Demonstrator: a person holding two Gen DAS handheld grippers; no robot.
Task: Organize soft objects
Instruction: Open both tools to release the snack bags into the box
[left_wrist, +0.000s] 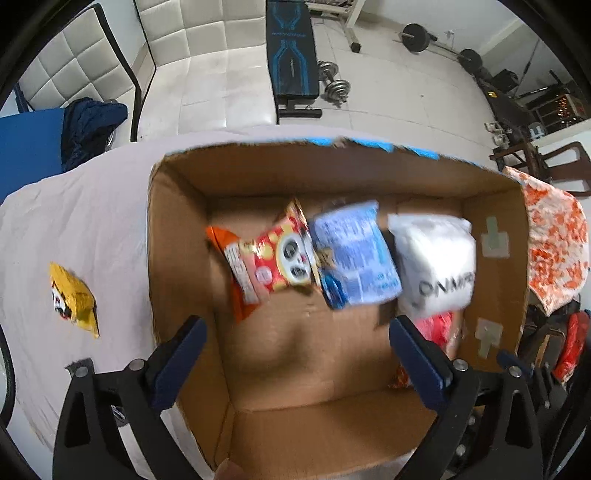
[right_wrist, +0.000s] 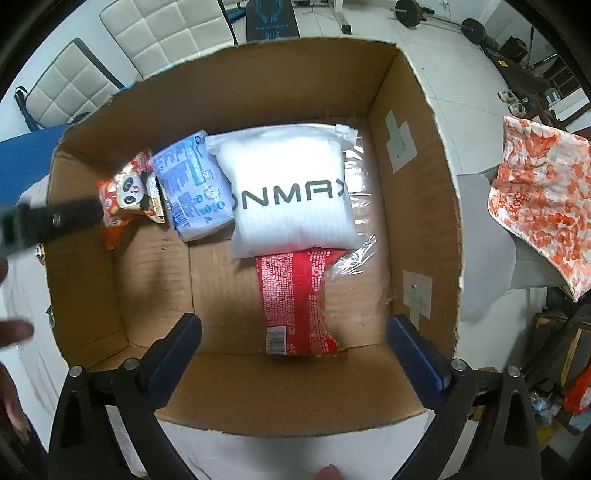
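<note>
Both grippers, left and right, are hanging wide open and empty over the box. Four packets are lying inside; a yellow packet is sitting outside.

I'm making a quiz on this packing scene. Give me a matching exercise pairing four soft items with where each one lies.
Items:
1. yellow snack pack
2. white ONMAX bag
3. long red packet
4. orange-patterned cloth

Places:
A. in the cardboard box, partly under a white bag
B. on the white sheet, left of the box
C. outside the box, to its right
D. in the box, beside the blue pack

Pairs: 1-B, 2-D, 3-A, 4-C
</note>
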